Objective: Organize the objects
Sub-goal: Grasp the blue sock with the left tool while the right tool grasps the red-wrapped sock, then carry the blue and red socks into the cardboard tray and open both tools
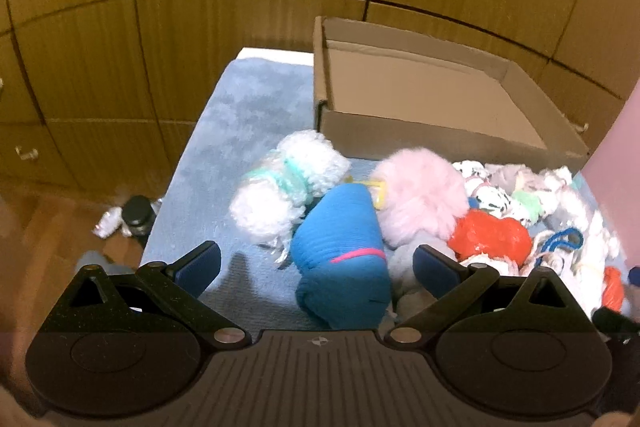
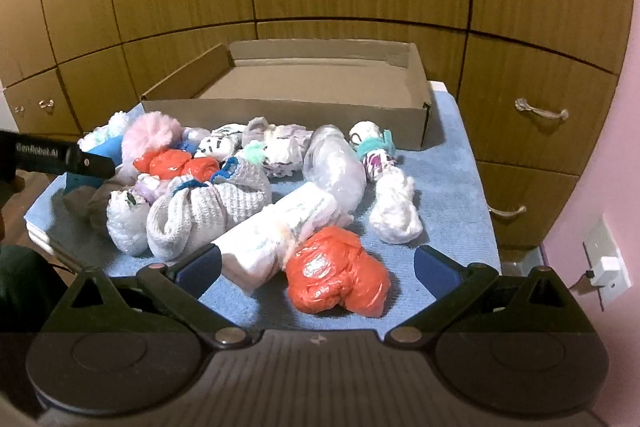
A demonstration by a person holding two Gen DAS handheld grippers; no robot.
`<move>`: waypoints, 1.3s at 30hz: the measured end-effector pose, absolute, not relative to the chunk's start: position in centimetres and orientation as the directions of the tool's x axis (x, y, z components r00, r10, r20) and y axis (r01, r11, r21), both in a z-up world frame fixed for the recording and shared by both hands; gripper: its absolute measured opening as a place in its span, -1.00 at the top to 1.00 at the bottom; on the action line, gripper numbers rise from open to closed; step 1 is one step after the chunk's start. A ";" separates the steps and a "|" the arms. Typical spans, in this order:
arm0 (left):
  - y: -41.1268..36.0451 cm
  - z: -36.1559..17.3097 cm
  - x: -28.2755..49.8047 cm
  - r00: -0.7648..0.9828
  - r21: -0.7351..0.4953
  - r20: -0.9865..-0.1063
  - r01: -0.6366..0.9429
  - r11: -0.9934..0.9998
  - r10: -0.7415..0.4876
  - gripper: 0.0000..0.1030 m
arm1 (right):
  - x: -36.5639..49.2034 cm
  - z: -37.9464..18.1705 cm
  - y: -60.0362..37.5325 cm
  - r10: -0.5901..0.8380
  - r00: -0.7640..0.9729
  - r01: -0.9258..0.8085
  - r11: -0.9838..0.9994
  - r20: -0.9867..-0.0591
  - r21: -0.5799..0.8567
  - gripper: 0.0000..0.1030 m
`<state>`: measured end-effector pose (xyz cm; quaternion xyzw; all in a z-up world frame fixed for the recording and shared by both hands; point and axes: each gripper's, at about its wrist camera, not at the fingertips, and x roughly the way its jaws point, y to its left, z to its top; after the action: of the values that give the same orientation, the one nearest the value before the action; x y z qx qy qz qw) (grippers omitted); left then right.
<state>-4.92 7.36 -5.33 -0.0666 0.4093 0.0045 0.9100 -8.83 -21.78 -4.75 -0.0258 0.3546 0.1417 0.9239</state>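
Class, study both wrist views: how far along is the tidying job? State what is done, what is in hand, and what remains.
Done: nothing visible; the cardboard box appears empty.
In hand: neither gripper holds anything. The left gripper is open around the blue rolled bundle; the right gripper is open near the orange bag bundle.
Left: every bundle, including the pink fluffy ball, lies on the blue cloth.

Only one marking reads for you here: white lettering, seemingly "GenRobot.AI", on the side of the left gripper [image 2: 60, 157], which reaches in far to the left of your right gripper's jaws, well ahead of them. The first letters are partly blurred. Ahead of the left gripper's own jaws, you get no legible text at all.
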 end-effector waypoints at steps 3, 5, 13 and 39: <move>8.1 -5.0 -5.1 0.681 -0.144 -0.730 -0.081 0.986 -0.050 -0.99 | -9.5 -4.4 -22.0 0.251 0.723 -0.298 0.954 -0.643 0.037 -0.98; 8.4 -5.2 -5.0 0.678 -0.154 -0.733 -0.087 0.984 -0.055 -0.99 | -9.7 -4.7 -22.1 0.242 0.727 -0.305 0.952 -0.643 0.014 -0.98; 8.5 -5.8 -4.9 0.666 -0.137 -0.745 -0.084 0.987 -0.047 -0.99 | -9.2 -6.1 -22.3 0.264 0.700 -0.330 0.944 -0.664 0.028 -0.49; 6.6 -6.9 -4.5 0.682 -0.084 -0.724 0.058 0.995 -0.100 -0.08 | -9.6 -5.7 -23.8 0.332 0.694 -0.378 0.923 -0.638 0.070 0.10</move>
<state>-4.50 6.57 -6.87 -0.0269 0.3961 -0.0432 0.9168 -9.56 -23.79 -5.68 -0.0333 0.3400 0.1930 0.9198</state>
